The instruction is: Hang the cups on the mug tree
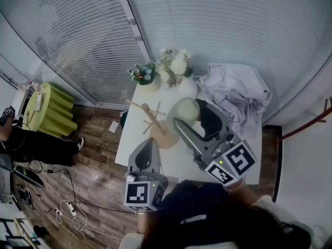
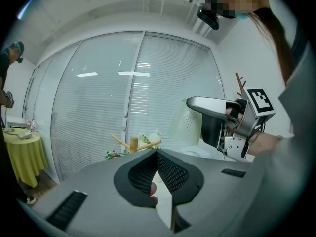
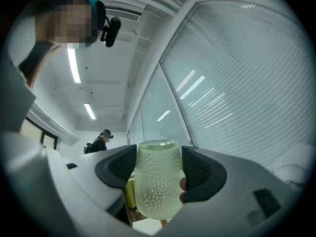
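A wooden mug tree stands on the white table, with bare pegs pointing out to the sides. My right gripper is shut on a pale green dimpled cup, held in the air just right of the tree. In the right gripper view the cup stands upright between the pads. My left gripper hovers near the table's front left, shut with nothing in it. In the left gripper view the mug tree lies straight ahead, and the cup hangs to its right.
At the table's far edge are a vase of white flowers, a small potted plant and a round white vase. A crumpled white cloth covers the back right. A green stool and cables sit on the floor at left.
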Demonstrator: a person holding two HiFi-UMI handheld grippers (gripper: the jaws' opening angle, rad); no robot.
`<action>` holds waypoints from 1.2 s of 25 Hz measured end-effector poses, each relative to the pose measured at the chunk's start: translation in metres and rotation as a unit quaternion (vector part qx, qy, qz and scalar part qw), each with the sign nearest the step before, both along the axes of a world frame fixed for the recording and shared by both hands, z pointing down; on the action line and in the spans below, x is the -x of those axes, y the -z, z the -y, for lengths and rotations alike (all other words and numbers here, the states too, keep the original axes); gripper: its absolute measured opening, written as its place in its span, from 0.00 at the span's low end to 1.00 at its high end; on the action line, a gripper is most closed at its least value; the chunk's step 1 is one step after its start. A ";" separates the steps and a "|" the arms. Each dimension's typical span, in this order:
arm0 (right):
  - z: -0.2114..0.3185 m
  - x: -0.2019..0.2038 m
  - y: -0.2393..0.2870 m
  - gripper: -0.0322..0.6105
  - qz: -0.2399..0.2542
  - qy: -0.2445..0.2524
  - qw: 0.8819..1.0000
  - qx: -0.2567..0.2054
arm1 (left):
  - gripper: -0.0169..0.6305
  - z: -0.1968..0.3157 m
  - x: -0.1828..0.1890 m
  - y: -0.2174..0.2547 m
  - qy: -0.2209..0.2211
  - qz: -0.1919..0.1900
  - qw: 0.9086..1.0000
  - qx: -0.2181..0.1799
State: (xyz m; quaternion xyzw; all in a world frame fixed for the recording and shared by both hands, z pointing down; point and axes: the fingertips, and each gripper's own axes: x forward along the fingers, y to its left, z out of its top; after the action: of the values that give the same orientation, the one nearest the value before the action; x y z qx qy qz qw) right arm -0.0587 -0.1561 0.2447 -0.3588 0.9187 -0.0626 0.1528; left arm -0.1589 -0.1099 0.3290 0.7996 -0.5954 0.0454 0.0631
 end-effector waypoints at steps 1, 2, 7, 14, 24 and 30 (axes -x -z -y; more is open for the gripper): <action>0.001 0.001 0.001 0.51 0.002 0.001 1.000 -0.001 | 0.03 0.000 0.002 0.000 0.002 0.000 1.000 0.000; 0.002 0.002 0.001 0.51 0.003 0.002 1.000 -0.002 | 0.03 0.001 0.003 0.000 0.005 0.001 1.000 0.001; 0.009 0.008 -0.002 0.51 0.005 0.008 1.000 0.000 | 0.03 0.002 0.007 -0.001 0.013 0.002 1.000 0.003; 0.015 0.014 -0.006 0.51 0.008 0.017 1.000 0.004 | 0.03 0.005 0.012 -0.004 0.024 0.002 1.000 0.007; 0.024 0.022 -0.016 0.51 0.003 0.029 0.999 0.014 | 0.03 0.011 0.017 -0.008 0.035 0.000 0.999 0.007; 0.027 0.026 -0.022 0.51 0.001 0.035 0.999 0.021 | 0.03 0.012 0.019 -0.012 0.042 -0.003 0.999 0.016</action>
State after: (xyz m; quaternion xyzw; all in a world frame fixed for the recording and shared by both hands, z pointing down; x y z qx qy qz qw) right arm -0.0848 -0.1834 0.2669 -0.3299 0.9289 -0.0878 0.1437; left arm -0.1776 -0.1216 0.3408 0.7730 -0.6273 0.0501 0.0797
